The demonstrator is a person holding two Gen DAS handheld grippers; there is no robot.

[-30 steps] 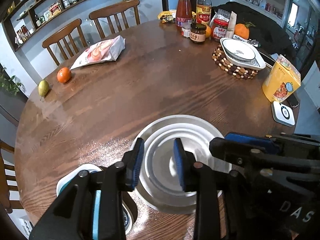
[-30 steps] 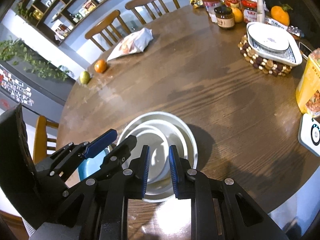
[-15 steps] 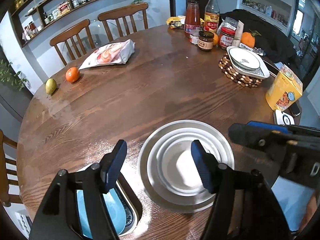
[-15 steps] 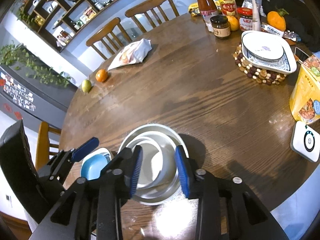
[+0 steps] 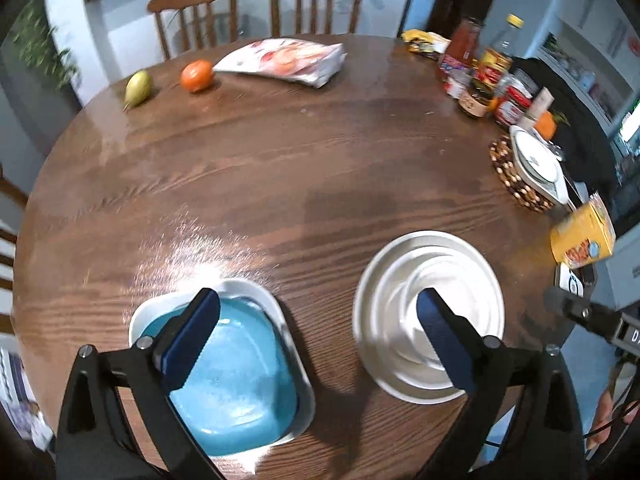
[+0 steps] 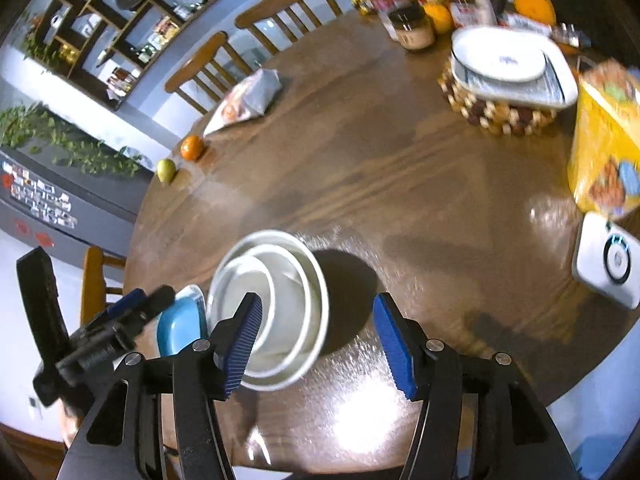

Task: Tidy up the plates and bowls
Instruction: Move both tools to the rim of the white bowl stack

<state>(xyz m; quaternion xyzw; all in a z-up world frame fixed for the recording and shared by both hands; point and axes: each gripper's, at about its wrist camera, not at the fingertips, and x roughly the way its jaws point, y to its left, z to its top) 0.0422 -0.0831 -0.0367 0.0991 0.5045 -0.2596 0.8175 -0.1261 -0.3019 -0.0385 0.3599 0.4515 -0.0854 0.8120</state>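
Observation:
A stack of nested white bowls (image 5: 428, 316) sits near the front edge of the round wooden table (image 5: 280, 168); it also shows in the right wrist view (image 6: 276, 304). To its left a blue dish (image 5: 236, 380) lies in a white square dish (image 5: 280, 308); the blue dish also shows in the right wrist view (image 6: 180, 324). My left gripper (image 5: 316, 344) is open and empty, held above the gap between the blue dish and the stack. My right gripper (image 6: 320, 340) is open and empty above the stack's right side. A white plate on a square plate (image 6: 508, 64) rests on a beaded trivet at the far right.
A yellow box (image 6: 604, 140) and a white device (image 6: 608, 260) sit at the right edge. Jars and bottles (image 5: 480, 76) stand at the back right. A snack bag (image 5: 284, 60), an orange (image 5: 196, 76) and a pear (image 5: 138, 88) lie at the back left. Chairs (image 5: 256, 12) stand behind the table.
Both grippers have opened wide and drawn back from the bowl stack. The left gripper has swung left, so the blue dish is now in full view.

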